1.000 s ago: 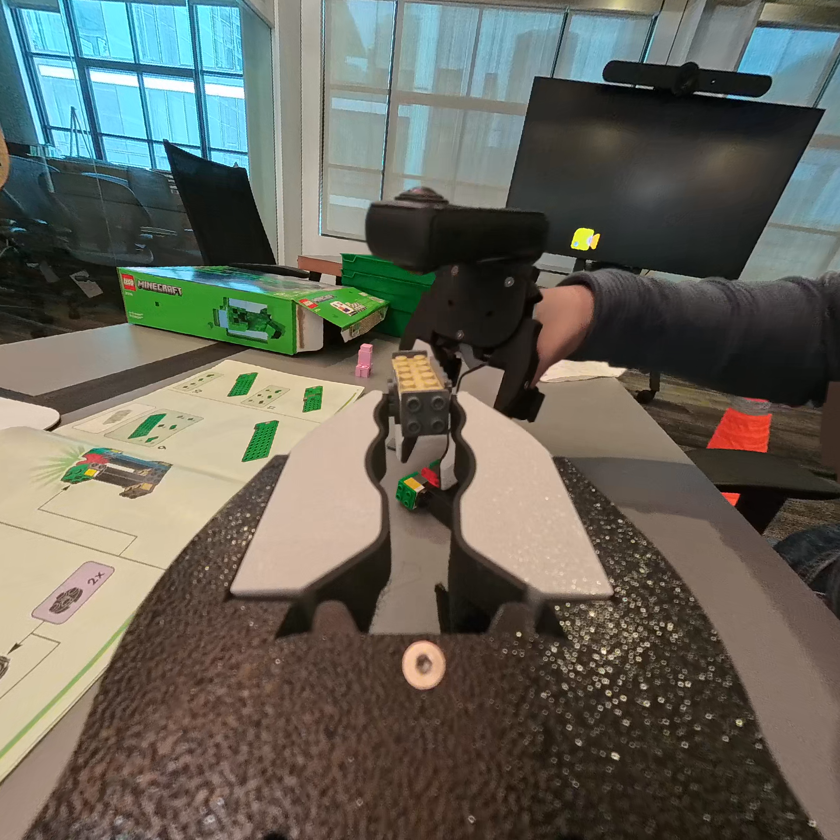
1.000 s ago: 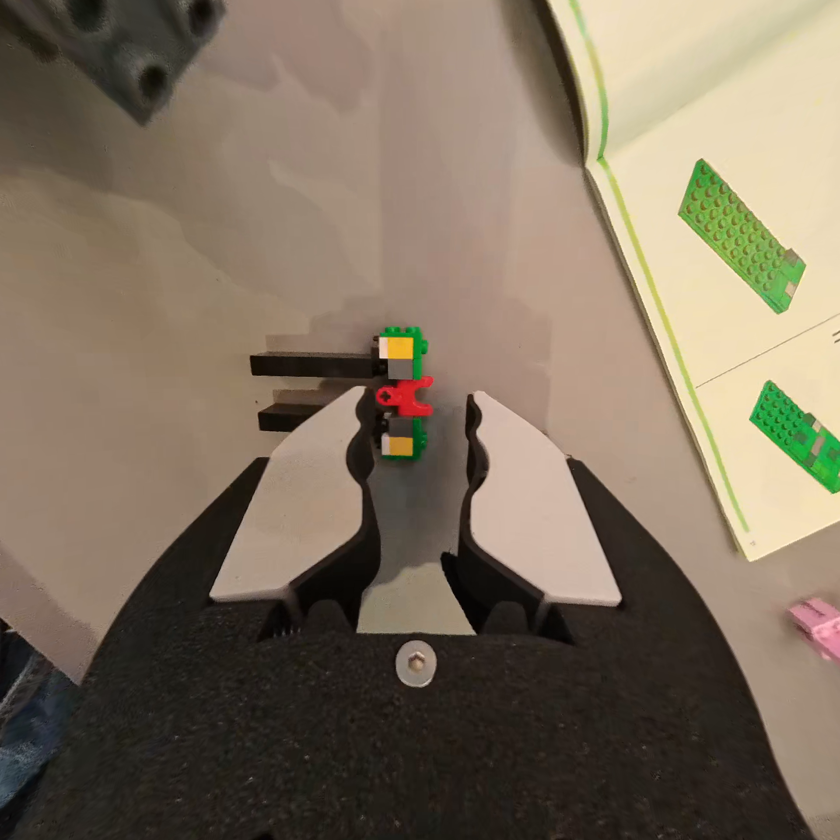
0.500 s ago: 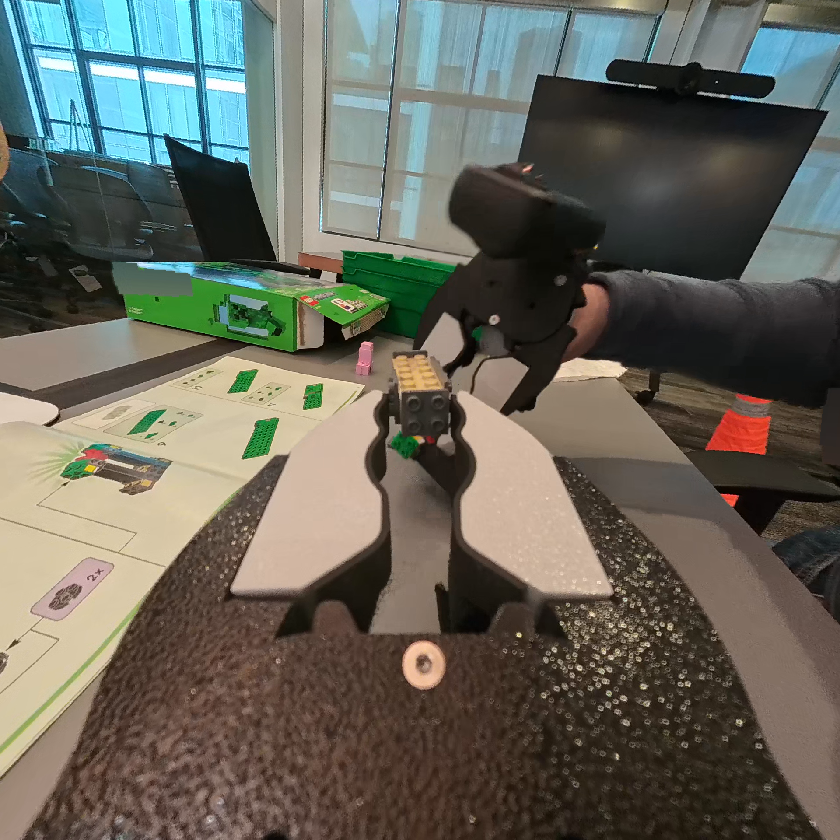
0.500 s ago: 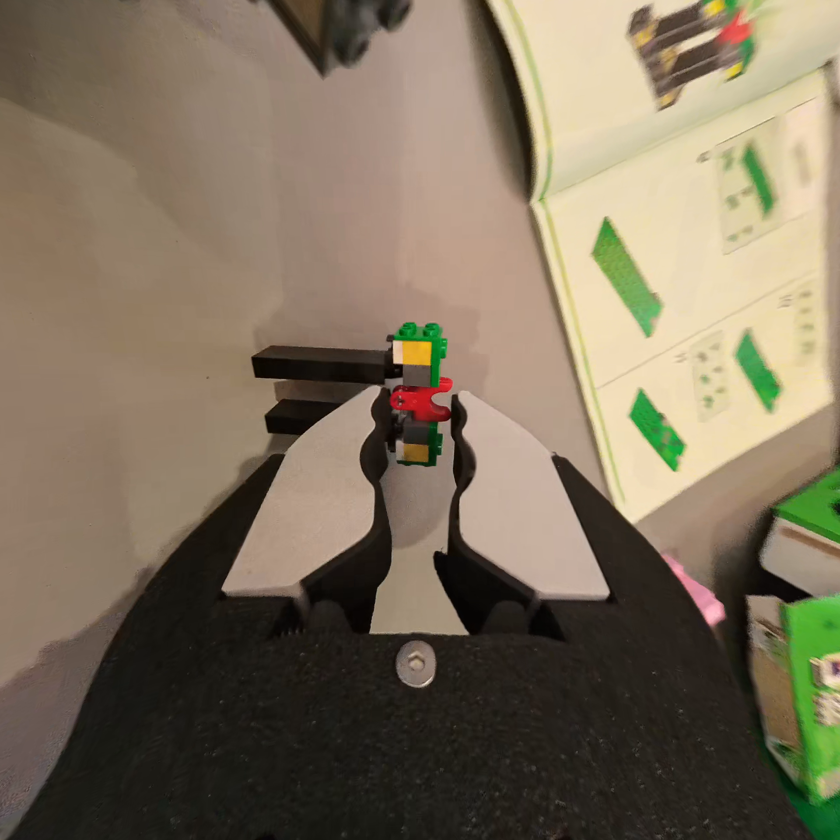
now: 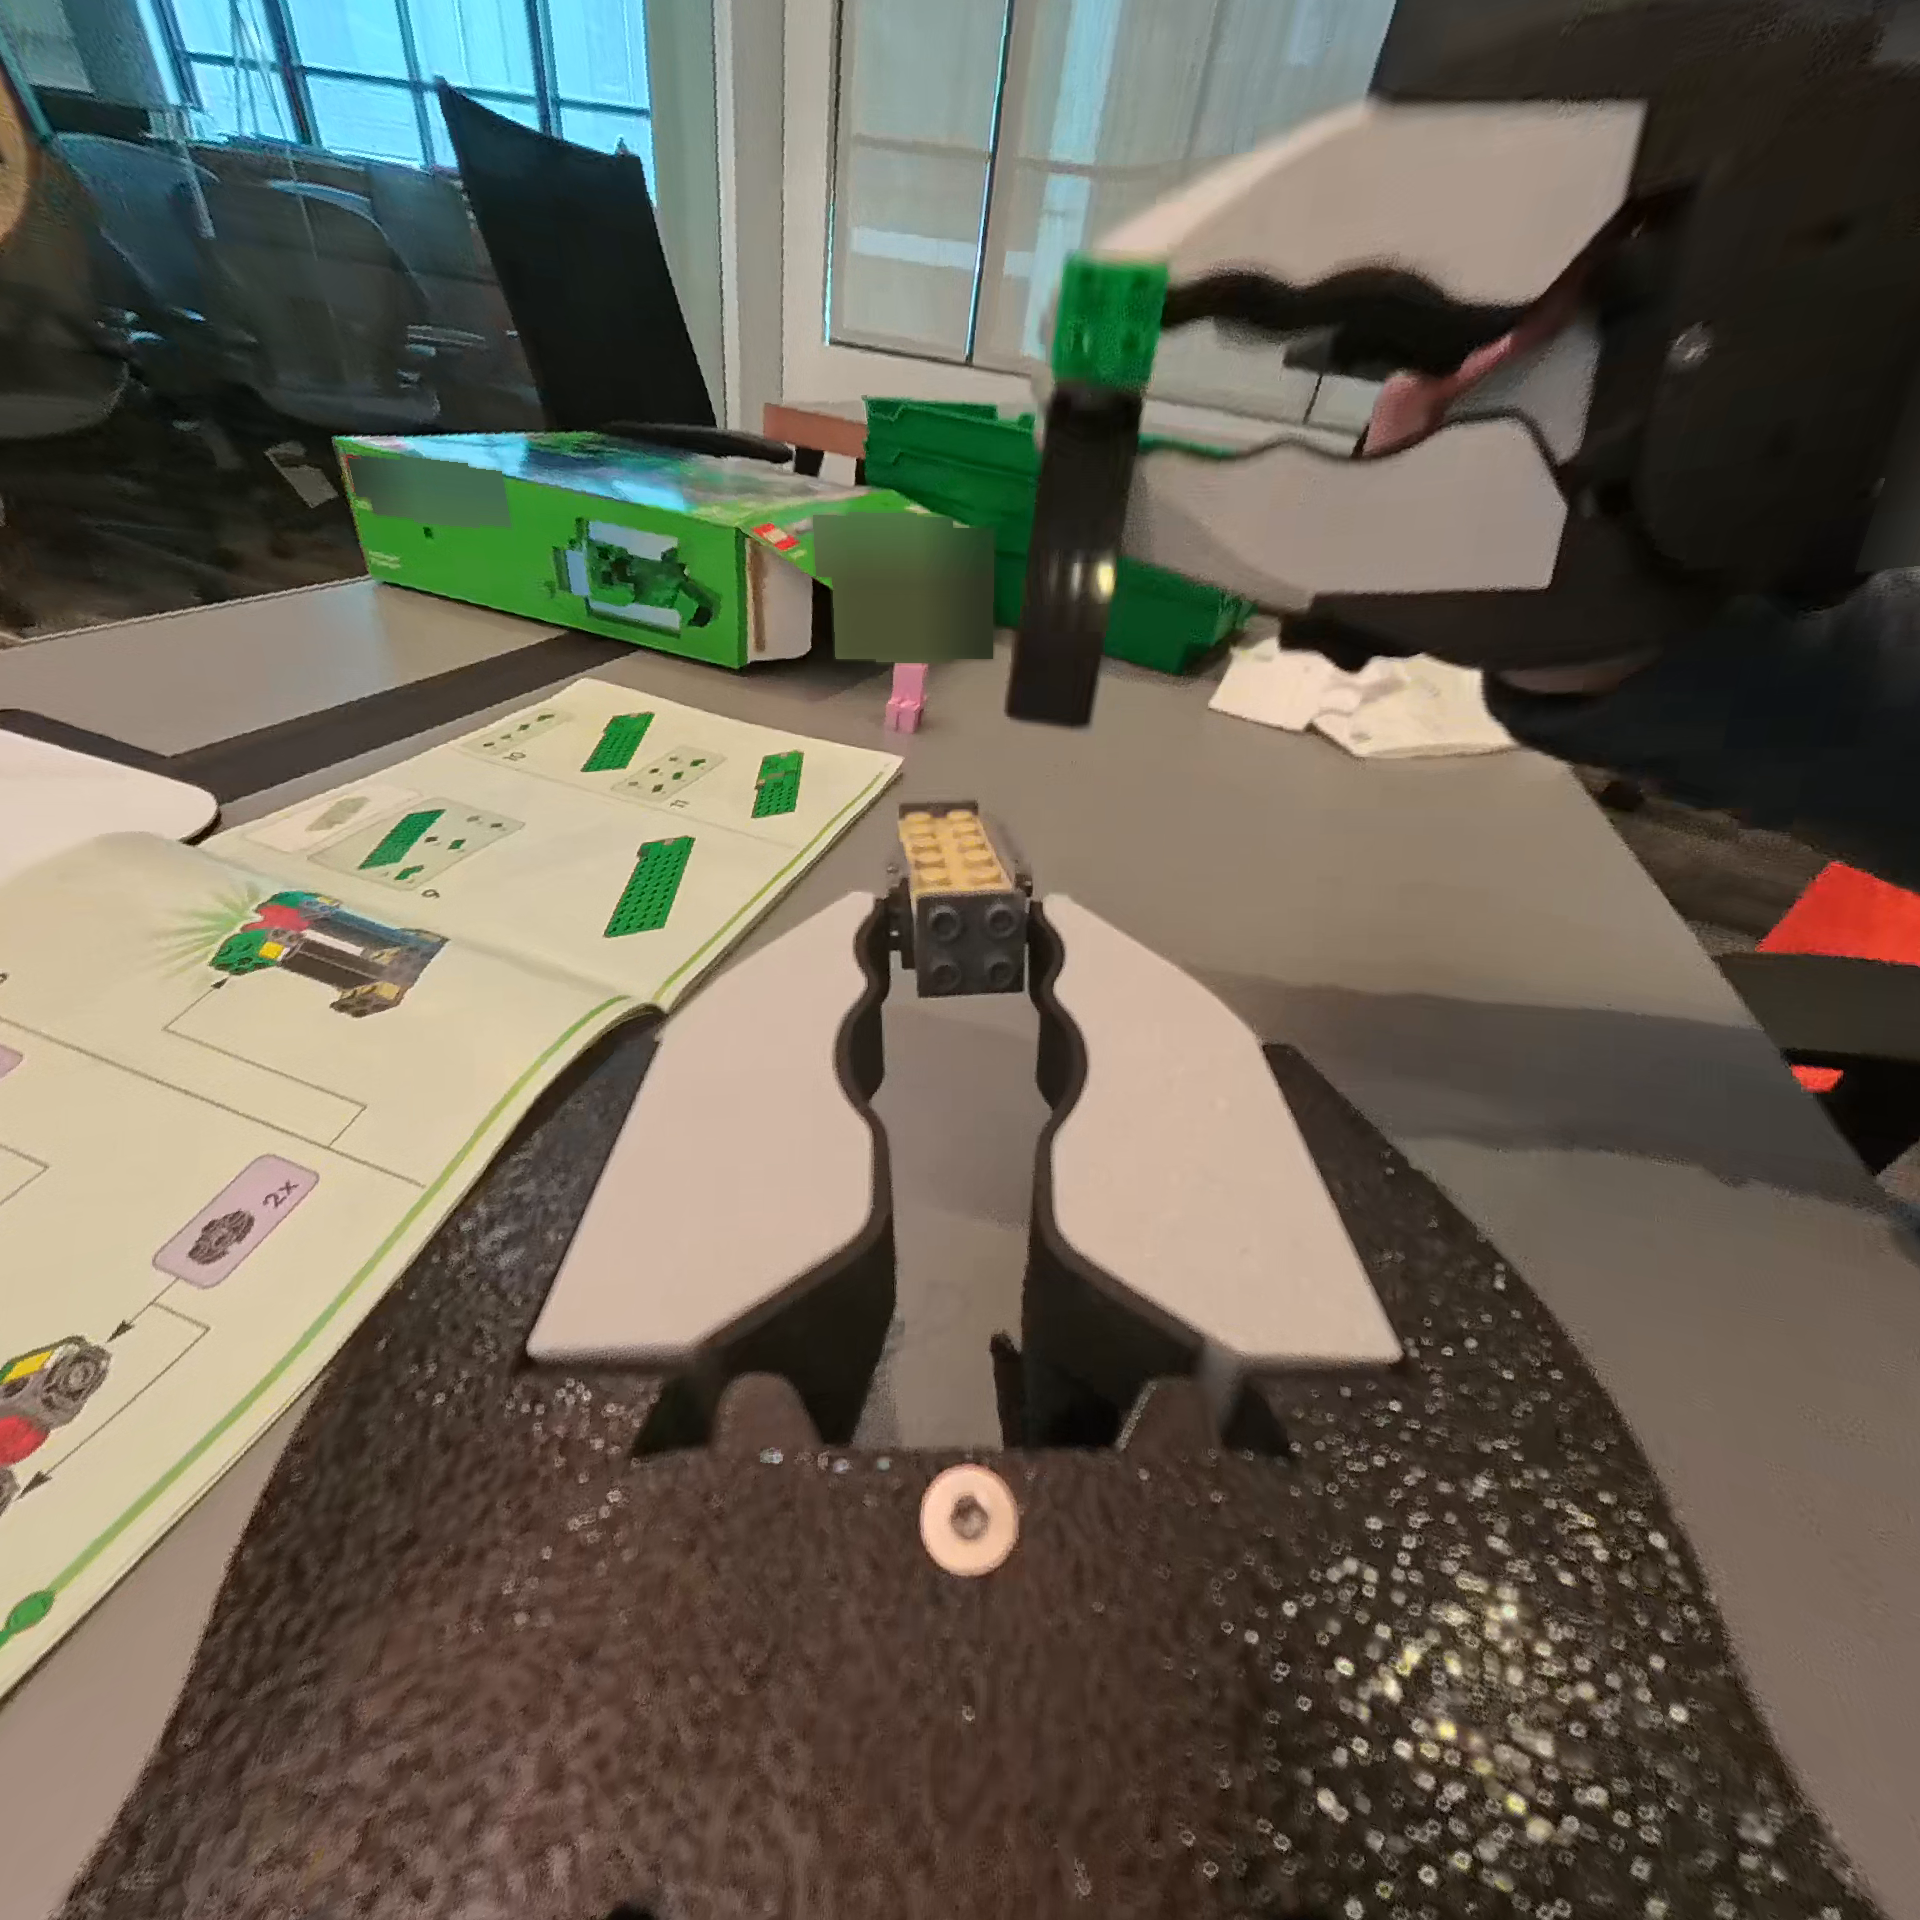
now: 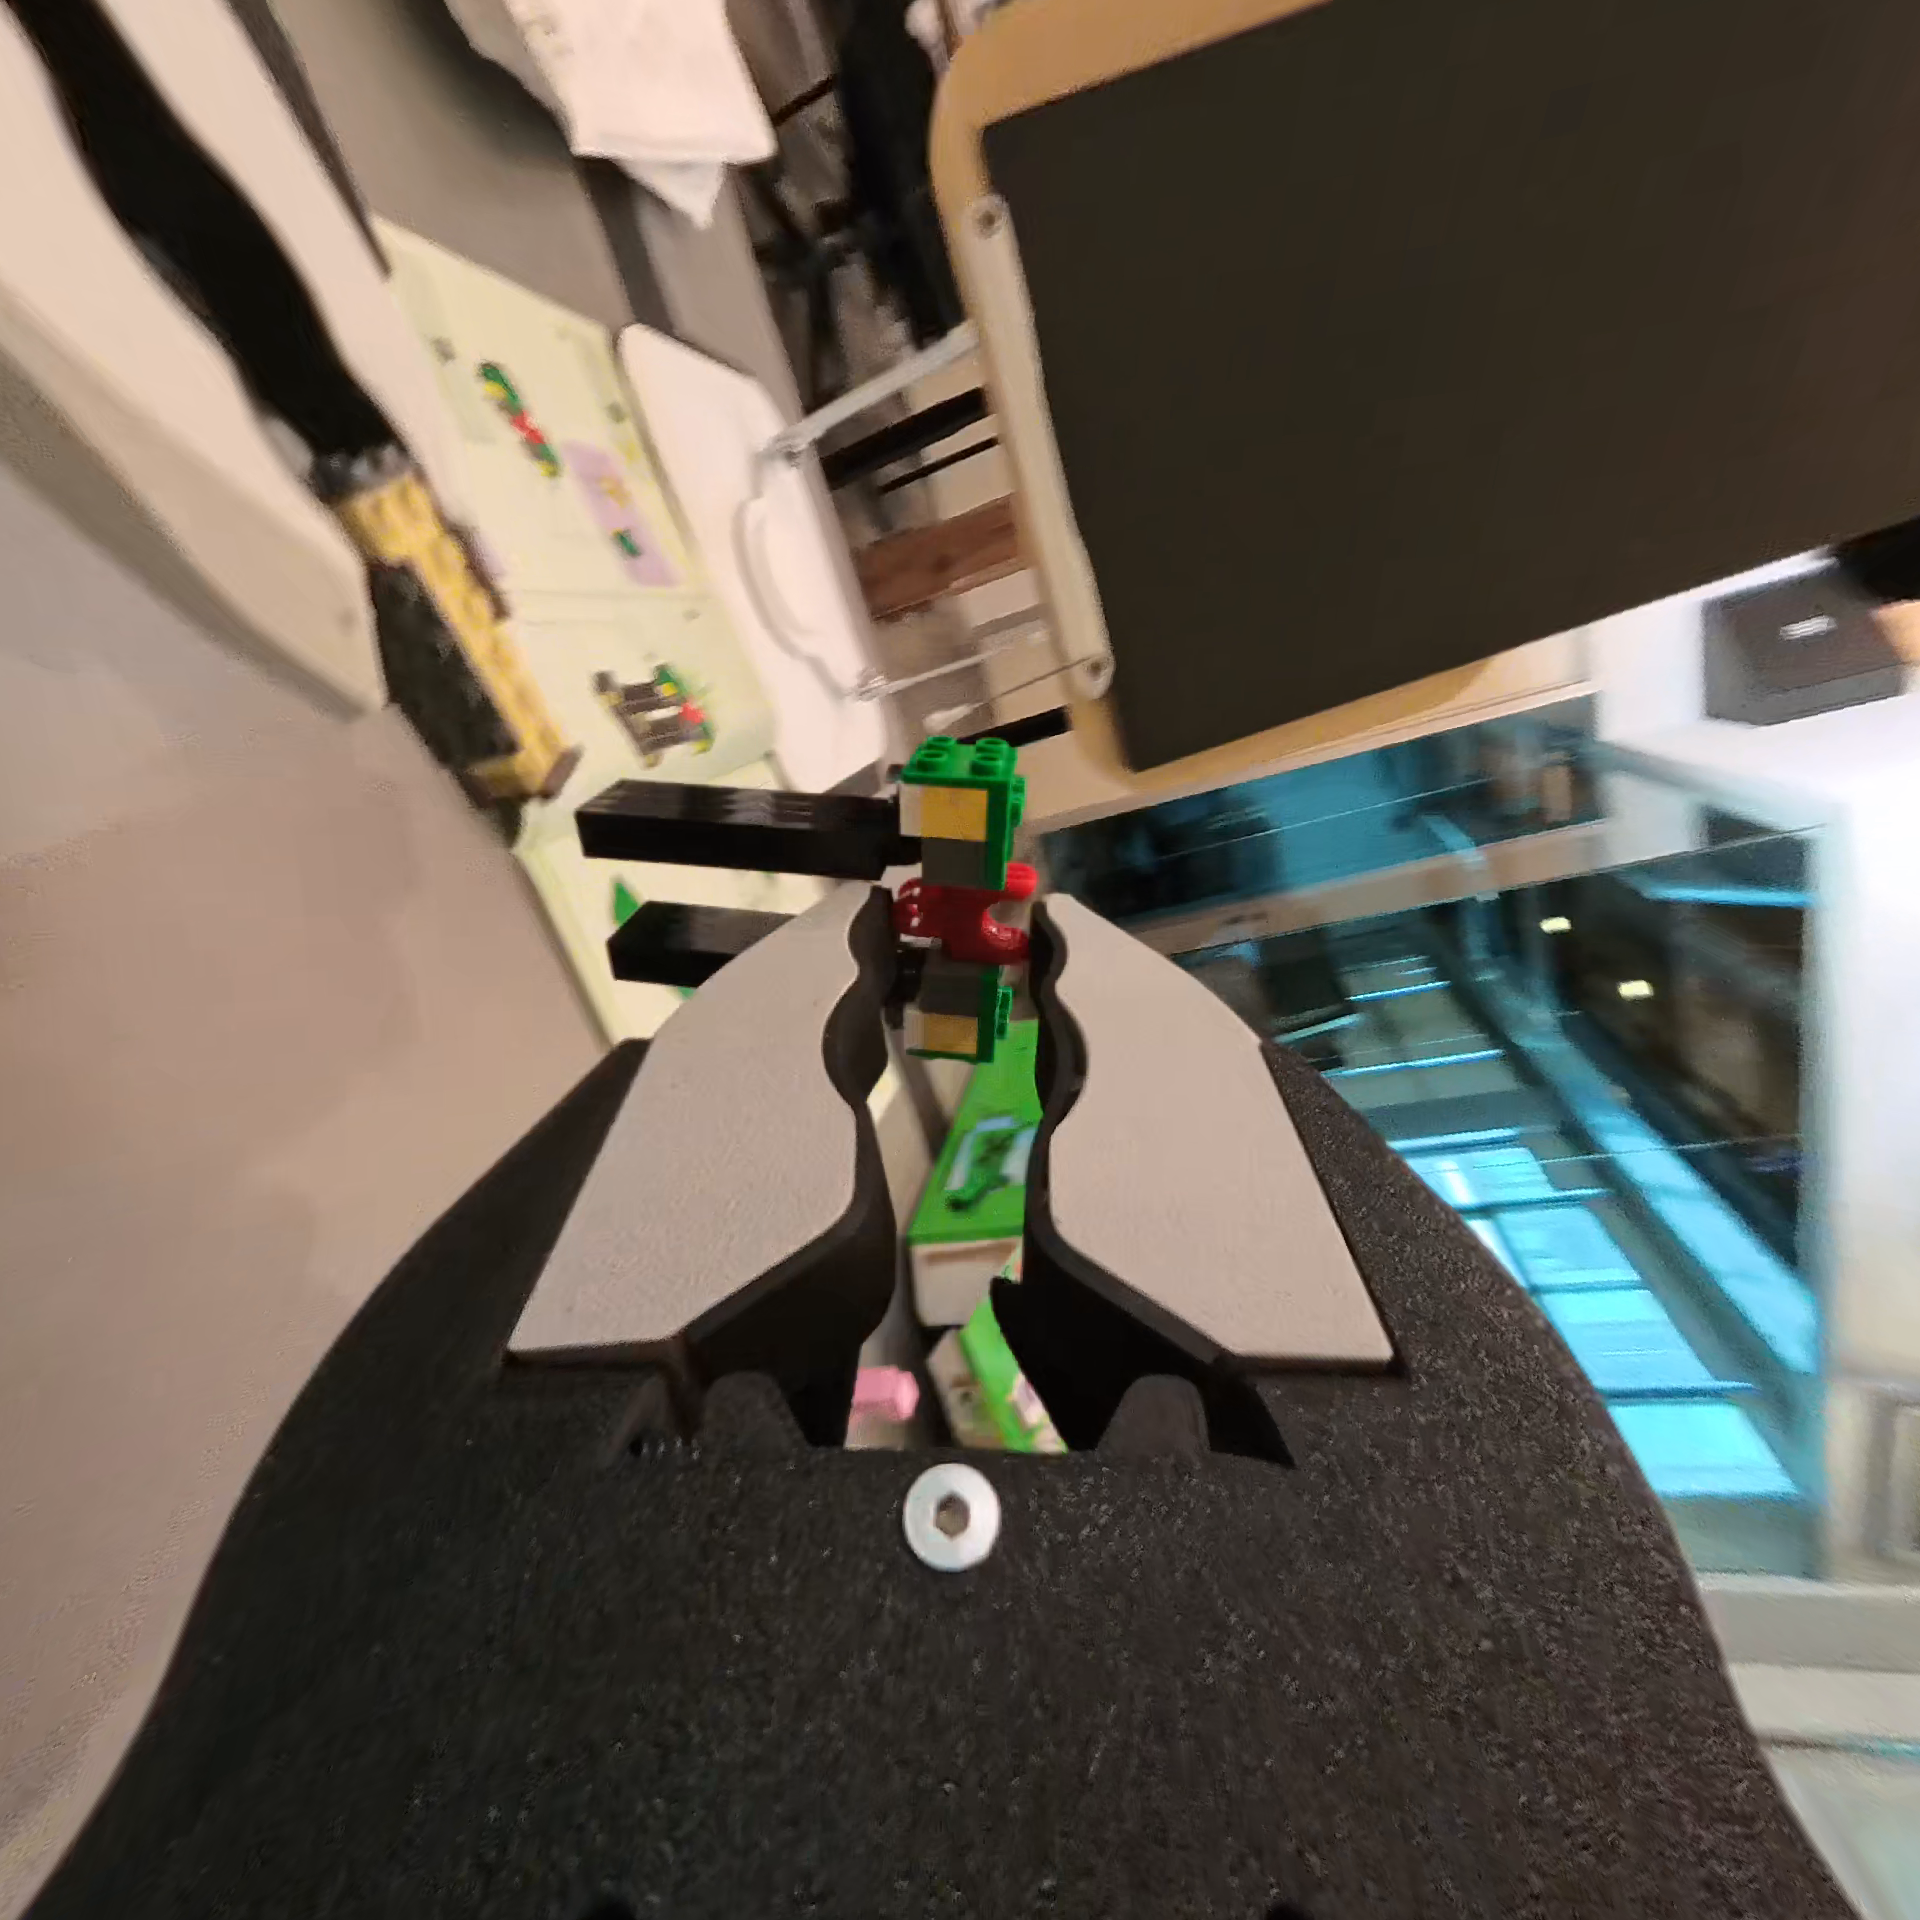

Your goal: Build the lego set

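My left gripper (image 5: 961, 940) is shut on a dark grey block with a tan studded top (image 5: 961, 883) and holds it just above the grey table (image 5: 1351, 935). My right gripper (image 6: 956, 925) is shut on a small assembly of green, yellow, grey and red pieces with two black bars (image 6: 951, 862). It holds the assembly in the air, rolled on its side. In the left wrist view the right gripper (image 5: 1132, 332) is up and to the right, blurred, with the assembly's black bars (image 5: 1070, 540) hanging down. The right wrist view shows the left gripper (image 6: 343, 468) and its block (image 6: 457, 644) at upper left.
An open instruction booklet (image 5: 468, 935) lies left of my left gripper. Behind it are a green set box (image 5: 582, 540), a small pink piece (image 5: 906, 698), green bins (image 5: 935, 457) and crumpled white paper (image 5: 1351, 696). A black chair (image 5: 561, 260) stands beyond the table.
My right gripper closed on the green and black assembly, lifted it off the table and rolled sideways with it. My left gripper has kept its hold on the grey and tan block.
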`<state>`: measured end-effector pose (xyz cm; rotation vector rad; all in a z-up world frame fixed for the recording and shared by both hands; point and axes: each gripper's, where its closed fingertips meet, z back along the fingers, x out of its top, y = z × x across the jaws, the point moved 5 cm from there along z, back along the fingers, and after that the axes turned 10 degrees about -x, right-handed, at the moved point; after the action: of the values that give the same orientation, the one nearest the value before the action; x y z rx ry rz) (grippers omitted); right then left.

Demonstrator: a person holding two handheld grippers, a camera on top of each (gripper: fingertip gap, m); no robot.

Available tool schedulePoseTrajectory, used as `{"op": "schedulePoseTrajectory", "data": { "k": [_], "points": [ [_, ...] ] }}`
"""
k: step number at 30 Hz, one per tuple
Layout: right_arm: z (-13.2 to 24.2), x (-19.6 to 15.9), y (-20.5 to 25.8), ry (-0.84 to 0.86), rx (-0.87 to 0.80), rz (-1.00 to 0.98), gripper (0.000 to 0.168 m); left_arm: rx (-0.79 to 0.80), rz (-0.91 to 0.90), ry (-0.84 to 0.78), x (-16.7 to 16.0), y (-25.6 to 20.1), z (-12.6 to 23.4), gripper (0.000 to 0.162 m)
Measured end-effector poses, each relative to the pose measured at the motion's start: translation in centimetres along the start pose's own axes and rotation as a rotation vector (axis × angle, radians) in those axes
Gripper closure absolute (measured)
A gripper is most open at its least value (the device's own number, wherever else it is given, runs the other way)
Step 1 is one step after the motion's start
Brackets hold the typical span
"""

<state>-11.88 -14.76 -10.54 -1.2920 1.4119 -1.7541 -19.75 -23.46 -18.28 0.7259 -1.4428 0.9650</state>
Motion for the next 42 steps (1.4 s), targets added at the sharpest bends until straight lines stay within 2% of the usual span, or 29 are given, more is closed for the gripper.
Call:
{"op": "schedulePoseTrajectory", "data": {
  "k": [3, 11, 17, 42],
  "points": [
    [0.2, 1.7, 0.0, -0.082, -0.086, 0.07, 0.144, 0.0, -0.044, 0.04, -0.2, -0.4, -0.4, 0.137],
    [0.2, 3.8, 0.7, -0.186, -0.106, 0.122, 0.144, -0.019, -0.018, 0.012, -0.1, -0.3, -0.2, 0.137],
    [-0.2, 4.0, 1.5, -0.201, -0.087, 0.211, 0.144, -0.045, -0.006, -0.012, 0.1, -0.3, -0.1, 0.137],
    [-0.7, 4.6, 1.8, -0.188, 0.047, 0.31, 0.144, -0.062, -0.047, 0.017, -0.1, -0.8, -0.4, 0.137]
  ]
}}
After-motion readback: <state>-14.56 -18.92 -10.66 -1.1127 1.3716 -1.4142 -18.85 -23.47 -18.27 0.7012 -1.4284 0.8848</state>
